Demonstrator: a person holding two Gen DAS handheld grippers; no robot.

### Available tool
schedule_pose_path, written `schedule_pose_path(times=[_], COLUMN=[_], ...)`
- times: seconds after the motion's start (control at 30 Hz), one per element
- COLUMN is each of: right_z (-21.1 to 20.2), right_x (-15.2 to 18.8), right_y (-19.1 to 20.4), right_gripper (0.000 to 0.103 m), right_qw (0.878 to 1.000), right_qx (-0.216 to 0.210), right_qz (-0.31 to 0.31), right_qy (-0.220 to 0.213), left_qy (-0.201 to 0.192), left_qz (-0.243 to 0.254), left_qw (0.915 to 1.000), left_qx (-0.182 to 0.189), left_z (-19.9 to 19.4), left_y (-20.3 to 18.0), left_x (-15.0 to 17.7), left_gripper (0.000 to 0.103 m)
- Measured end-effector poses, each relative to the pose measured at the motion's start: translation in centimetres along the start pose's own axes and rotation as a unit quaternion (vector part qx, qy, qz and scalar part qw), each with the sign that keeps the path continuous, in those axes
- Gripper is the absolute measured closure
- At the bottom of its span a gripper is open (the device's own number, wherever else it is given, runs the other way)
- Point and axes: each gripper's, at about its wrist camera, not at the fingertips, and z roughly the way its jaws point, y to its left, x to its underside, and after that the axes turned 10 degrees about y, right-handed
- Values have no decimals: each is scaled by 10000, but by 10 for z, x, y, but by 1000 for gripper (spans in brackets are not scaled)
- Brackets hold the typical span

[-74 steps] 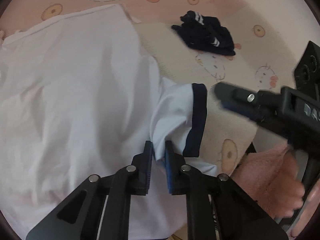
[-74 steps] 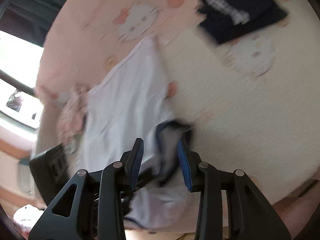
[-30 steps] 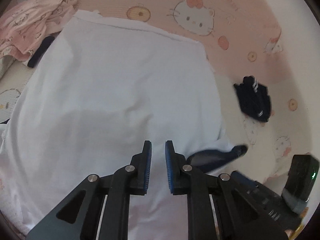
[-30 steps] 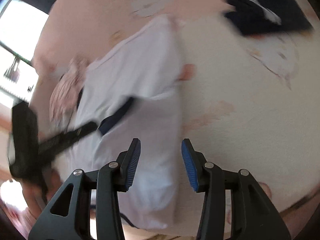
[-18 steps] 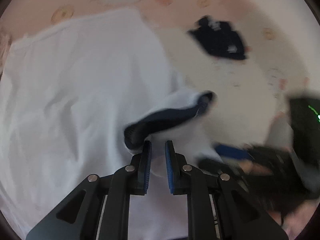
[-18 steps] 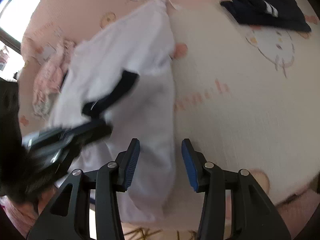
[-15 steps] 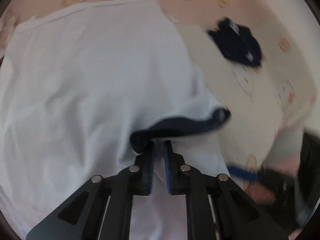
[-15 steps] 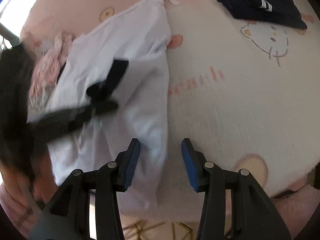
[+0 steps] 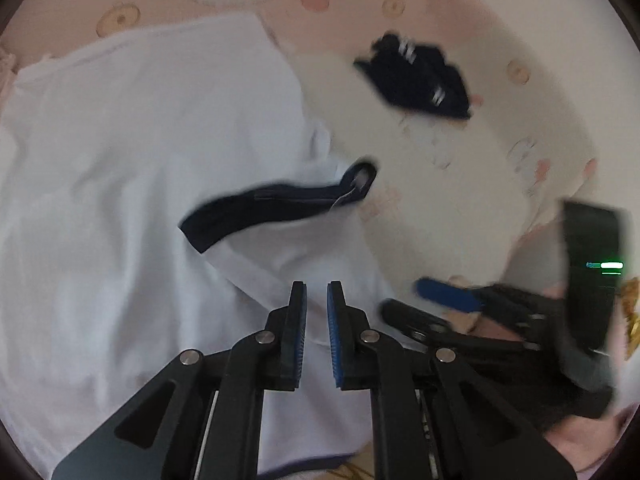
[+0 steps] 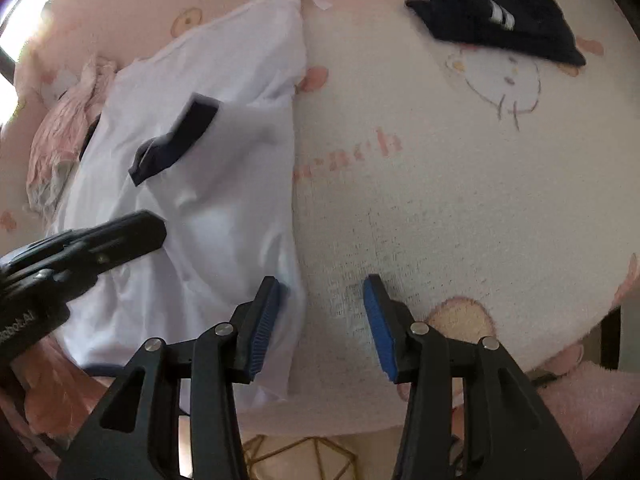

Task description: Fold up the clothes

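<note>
Between the jaws of the left gripper [image 9: 317, 316] only a narrow slit shows; they stand nearly together, hovering over the white shirt [image 9: 132, 152] with no cloth visibly pinched between them, though the fabric lies right beneath the tips. Just beyond them the shirt's sleeve is folded inward over the body, its navy cuff [image 9: 276, 204] lying as a dark band across the white. The right gripper [image 10: 322, 312] has its jaws well apart, straddling the shirt's side edge: the left pad sits over the white cloth, the right pad over the bare blanket, and neither presses on anything. The shirt lies spread flat on a cream and pink cartoon-cat blanket [image 10: 440, 184] covering the bed. Well apart from it, toward the far right, a crumpled navy garment [image 10: 500, 12] with white stripes rests on the blanket. A bunched pink garment [image 10: 60, 136] touches the shirt's far left edge.
</note>
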Motion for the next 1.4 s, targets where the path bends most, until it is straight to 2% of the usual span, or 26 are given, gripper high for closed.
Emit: schedule_pose_path(times=[0.03, 0.13, 0.2, 0.27, 0.37, 0.43, 0.57, 0.7, 0.77, 0.83, 0.87, 0.93, 1.0, 1.07, 1.23, 1.4], right_z=[0, -1, -6, -12, -14, -16, -18, -15, -12, -7, -7, -5, 1, 11, 17, 19], right_x=[1, 4, 5, 2, -7, -12, -41, -54, -58, -62, -62, -58, -57, -58, -64, -68], right_y=[2, 4, -5, -23, -52, -68, -76, -81, -75, -55, -45, -27, -18, -12, -1, -17], right_gripper=[55, 52, 53, 53, 53, 53, 53, 52, 52, 52, 52, 52, 52, 52, 52, 54], right_qw=[10000, 9997, 10000, 9988, 9919, 9873, 9808, 9813, 9826, 9858, 9877, 9917, 9930, 9945, 9961, 9911], right_qx=[57, 137, 1, -213, -411, -477, -593, -774, -918, -1033, -1048, -929, -929, -882, -760, -1250], right_qz=[-72, -214, -70, 410, 1114, 1403, 1685, 1593, 1437, 1116, 917, 513, 313, 213, -156, 149], right_qy=[33, 55, 13, -188, -442, -565, -777, -751, -729, -711, -711, -731, -660, -528, -426, -441], left_qy=[74, 244, 42, -108, -304, -409, -582, -638, -422, -159, -48, 246, 511, 564, 235, 459], left_qz=[-162, -945, -959, -758, -454, -231, 310, 683, 893, 1099, 1156, 1191, 1216, 1225, 985, 1193], left_qw=[9997, 9952, 9950, 9963, 9984, 9989, 9978, 9956, 9948, 9917, 9896, 9875, 9864, 9868, 9938, 9911], left_qx=[-153, -105, -283, -378, -107, 77, 62, -29, -244, -650, -860, -1001, -976, -901, -453, -376], left_z=[5, 0, -18, -29, -40, -40, -39, -40, -30, -19, -15, -6, 1, 4, -5, 14], left_y=[3, 23, 24, 15, 6, -6, -32, -45, -50, -52, -51, -48, -44, -42, -40, -45], left_x=[-4, -11, -13, -14, -13, -20, -41, -57, -60, -58, -55, -50, -44, -41, -55, -69], left_gripper=[91, 93, 93, 93, 93, 93, 93, 93, 93, 93, 93, 93, 93, 93, 93, 92])
